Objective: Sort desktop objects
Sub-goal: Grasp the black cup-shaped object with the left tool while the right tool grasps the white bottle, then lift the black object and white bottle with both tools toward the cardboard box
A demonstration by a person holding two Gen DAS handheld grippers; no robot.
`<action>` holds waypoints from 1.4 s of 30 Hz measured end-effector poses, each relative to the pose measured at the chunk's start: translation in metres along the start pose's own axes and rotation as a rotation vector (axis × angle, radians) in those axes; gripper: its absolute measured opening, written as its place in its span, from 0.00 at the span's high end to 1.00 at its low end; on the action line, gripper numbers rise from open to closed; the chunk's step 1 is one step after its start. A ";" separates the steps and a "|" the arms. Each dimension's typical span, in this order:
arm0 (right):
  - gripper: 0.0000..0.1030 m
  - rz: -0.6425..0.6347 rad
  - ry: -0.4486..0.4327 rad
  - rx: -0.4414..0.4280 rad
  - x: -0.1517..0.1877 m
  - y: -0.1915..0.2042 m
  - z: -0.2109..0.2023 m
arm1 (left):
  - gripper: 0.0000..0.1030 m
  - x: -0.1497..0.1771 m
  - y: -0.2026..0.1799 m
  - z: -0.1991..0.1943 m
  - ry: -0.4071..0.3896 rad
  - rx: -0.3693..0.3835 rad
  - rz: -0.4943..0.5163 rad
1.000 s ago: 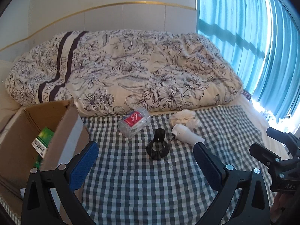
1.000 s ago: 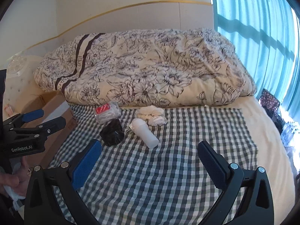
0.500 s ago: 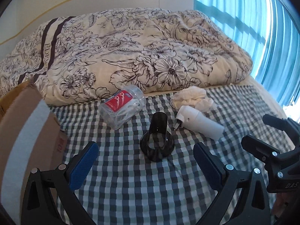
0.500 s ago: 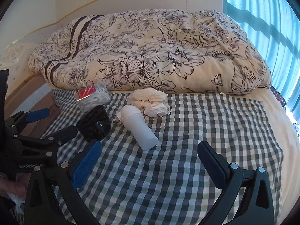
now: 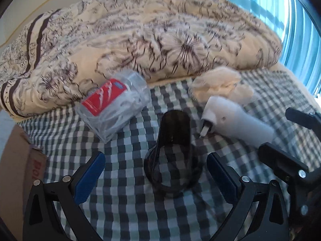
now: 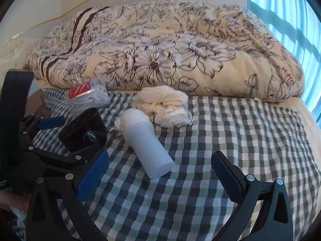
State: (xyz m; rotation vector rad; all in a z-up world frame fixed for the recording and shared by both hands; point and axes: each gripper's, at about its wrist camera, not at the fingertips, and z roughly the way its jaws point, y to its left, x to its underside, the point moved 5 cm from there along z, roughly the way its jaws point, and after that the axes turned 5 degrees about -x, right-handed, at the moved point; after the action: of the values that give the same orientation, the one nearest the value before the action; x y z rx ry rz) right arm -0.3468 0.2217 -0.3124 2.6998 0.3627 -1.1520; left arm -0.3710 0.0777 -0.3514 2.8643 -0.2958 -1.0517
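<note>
The black cup [image 5: 173, 156] lay on its side on the checked cloth [image 5: 124, 204], with its open mouth toward the left claw [image 5: 156, 170]. The cup sat between that claw's two blue pads [image 5: 89, 177], but they did not touch it. The left claw was wide open.

Just left of the cup lay a clear jar [image 5: 116, 108] with a red label, tipped on its side and leaning on the quilt [image 5: 140, 34]. Just right of the cup lay a white bottle [image 5: 238, 122], also on its side, with its cap end near the cup. Behind the bottle was a bunched white rag [image 5: 218, 84], touching the bottle's cap end.

In the right wrist view, the bottle [image 6: 147, 140] lay in front of the right claw [image 6: 159, 173], not yet between its pads [image 6: 225, 171]. The right claw was wide open too and held nothing. The rag [image 6: 164, 105] sat just past the bottle, and the jar [image 6: 86, 96] and the cup [image 6: 84, 130] were off to the left, next to the left claw [image 6: 68, 138].

A brown box [image 5: 18, 172] stood at the left edge of the cloth. The flowered quilt was piled up behind all the things, and blue curtains [image 5: 280, 16] hung on the right
</note>
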 end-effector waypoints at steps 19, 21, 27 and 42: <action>0.59 -0.055 0.095 0.000 0.008 0.005 0.029 | 0.37 0.006 -0.007 0.008 0.015 0.078 0.019; 0.61 -0.051 0.086 -0.003 0.007 0.006 0.027 | 0.37 0.007 -0.003 0.006 0.024 0.078 0.000; 0.66 -0.021 0.046 -0.008 0.005 0.008 0.008 | 0.37 0.015 0.005 -0.010 0.050 0.059 -0.034; 0.70 0.064 -0.026 -0.038 0.037 0.034 -0.085 | 0.37 0.020 0.020 -0.110 -0.014 0.054 -0.072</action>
State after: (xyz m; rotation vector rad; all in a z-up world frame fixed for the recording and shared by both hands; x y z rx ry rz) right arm -0.2549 0.2174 -0.2789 2.6410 0.2899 -1.1496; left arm -0.2878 0.0541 -0.2777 2.9372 -0.2280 -1.0930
